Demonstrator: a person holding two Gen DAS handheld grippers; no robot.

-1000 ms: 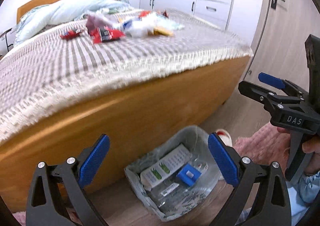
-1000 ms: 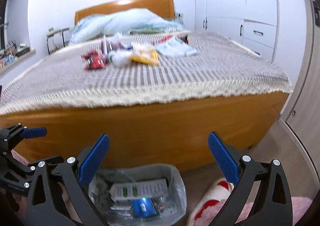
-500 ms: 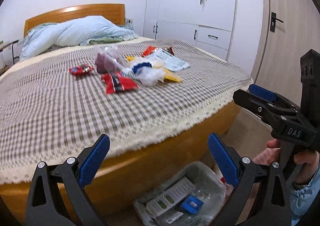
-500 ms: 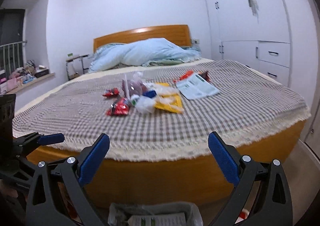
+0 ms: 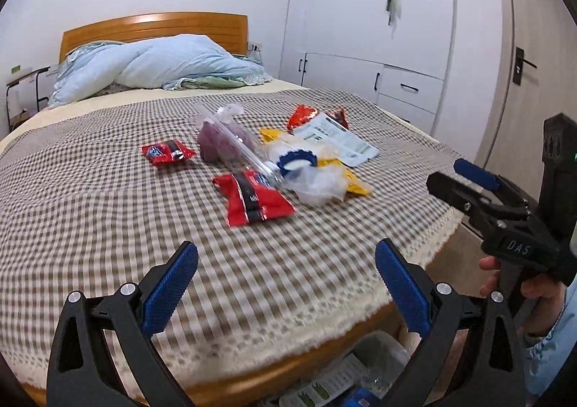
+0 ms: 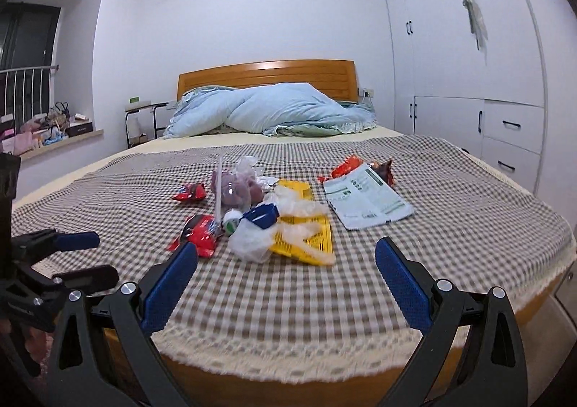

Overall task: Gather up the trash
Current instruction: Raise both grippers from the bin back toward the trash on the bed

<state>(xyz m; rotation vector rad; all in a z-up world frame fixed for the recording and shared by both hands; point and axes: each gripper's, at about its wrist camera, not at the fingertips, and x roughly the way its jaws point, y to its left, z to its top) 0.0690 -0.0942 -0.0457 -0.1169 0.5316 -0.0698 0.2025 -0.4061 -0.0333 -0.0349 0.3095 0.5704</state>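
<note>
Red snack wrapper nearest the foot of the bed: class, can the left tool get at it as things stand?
Probably yes. The left tool is open and empty, and only bare checked bedspread lies between it and the red snack wrapper.

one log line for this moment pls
left gripper open, empty | right gripper open, empty | wrappers on bed | bin at bed foot

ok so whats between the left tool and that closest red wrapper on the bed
Nothing but bare checked bedspread. The left wrist view shows the open left tool short of the red wrapper, with no other trash in that stretch.
</note>
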